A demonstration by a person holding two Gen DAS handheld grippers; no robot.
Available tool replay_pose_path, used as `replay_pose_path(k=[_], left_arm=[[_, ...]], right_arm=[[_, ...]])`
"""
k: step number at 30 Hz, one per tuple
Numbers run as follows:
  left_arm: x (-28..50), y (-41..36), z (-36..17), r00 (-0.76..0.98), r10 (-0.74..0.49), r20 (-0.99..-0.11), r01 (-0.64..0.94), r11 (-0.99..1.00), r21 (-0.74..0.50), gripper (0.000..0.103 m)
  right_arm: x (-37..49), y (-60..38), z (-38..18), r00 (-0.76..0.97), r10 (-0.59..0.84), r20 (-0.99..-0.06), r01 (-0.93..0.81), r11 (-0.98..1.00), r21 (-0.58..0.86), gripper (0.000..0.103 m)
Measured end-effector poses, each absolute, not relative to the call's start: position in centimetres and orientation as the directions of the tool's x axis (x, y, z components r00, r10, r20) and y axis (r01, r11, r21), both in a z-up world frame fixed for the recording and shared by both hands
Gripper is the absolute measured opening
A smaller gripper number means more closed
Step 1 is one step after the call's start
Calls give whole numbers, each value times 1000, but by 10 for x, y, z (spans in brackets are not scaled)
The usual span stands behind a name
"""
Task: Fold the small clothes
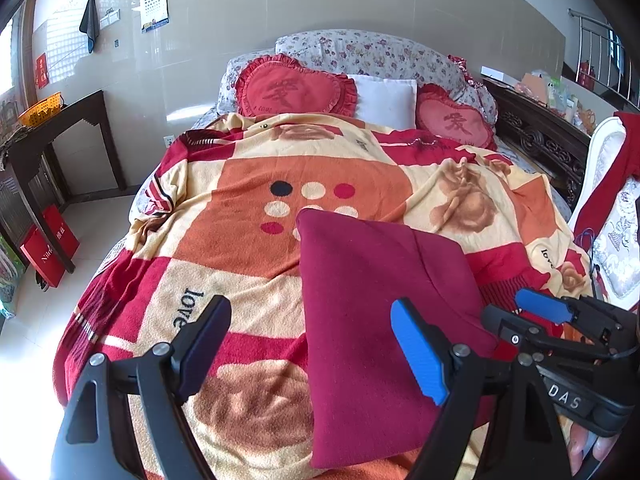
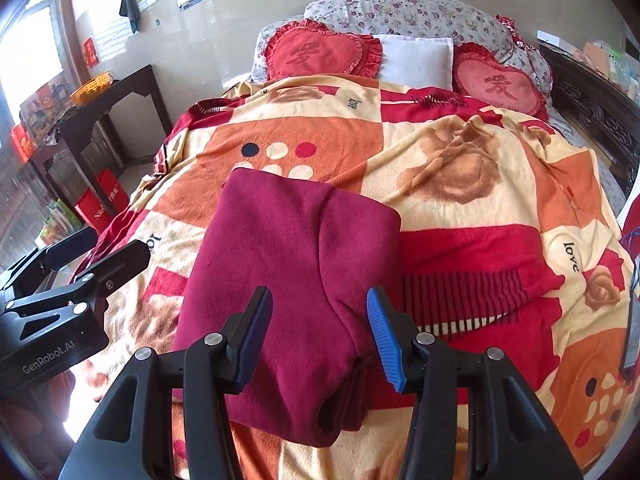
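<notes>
A folded maroon garment (image 1: 380, 280) (image 2: 288, 248) lies flat on the patterned blanket (image 1: 240, 240) (image 2: 480, 160), its doubled edge toward me. My left gripper (image 1: 310, 312) (image 2: 120, 240) hovers open and wide over the garment's near left part, with nothing between its fingers. My right gripper (image 2: 318, 296) (image 1: 506, 308) stands over the near right fold with its jaws partly apart. Its pads do not press the cloth, though the fold's ridge rises between them. A hand's fingertips show under the right gripper in the left wrist view.
Two red heart cushions (image 1: 296, 90) (image 1: 456, 122) and a white pillow (image 1: 386, 100) lie at the bed's head. A dark side table (image 1: 60, 132) and red bags (image 1: 50, 246) stand left of the bed. On the right are a white chair with a red cloth (image 1: 612, 184) and a carved bed rail (image 2: 592, 112).
</notes>
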State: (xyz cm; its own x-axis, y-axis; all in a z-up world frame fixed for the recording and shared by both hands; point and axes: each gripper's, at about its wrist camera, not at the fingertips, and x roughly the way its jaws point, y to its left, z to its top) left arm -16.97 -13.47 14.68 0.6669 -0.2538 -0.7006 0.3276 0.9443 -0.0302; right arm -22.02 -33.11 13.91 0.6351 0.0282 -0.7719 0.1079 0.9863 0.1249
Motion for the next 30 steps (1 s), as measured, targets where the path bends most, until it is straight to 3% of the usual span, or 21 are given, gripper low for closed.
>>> replay_pose_path(k=[23,30], left_arm=[[-159,-137,129,633,-247,-734,320,947,-42,86],[-154,-137,124,621,-246,-744,318,947,-48,86]], right_arm=[[-205,-329,121,599,15,-801,111,989,101,32],[-201,-331,117,590,16,-807,117,988,105,38]])
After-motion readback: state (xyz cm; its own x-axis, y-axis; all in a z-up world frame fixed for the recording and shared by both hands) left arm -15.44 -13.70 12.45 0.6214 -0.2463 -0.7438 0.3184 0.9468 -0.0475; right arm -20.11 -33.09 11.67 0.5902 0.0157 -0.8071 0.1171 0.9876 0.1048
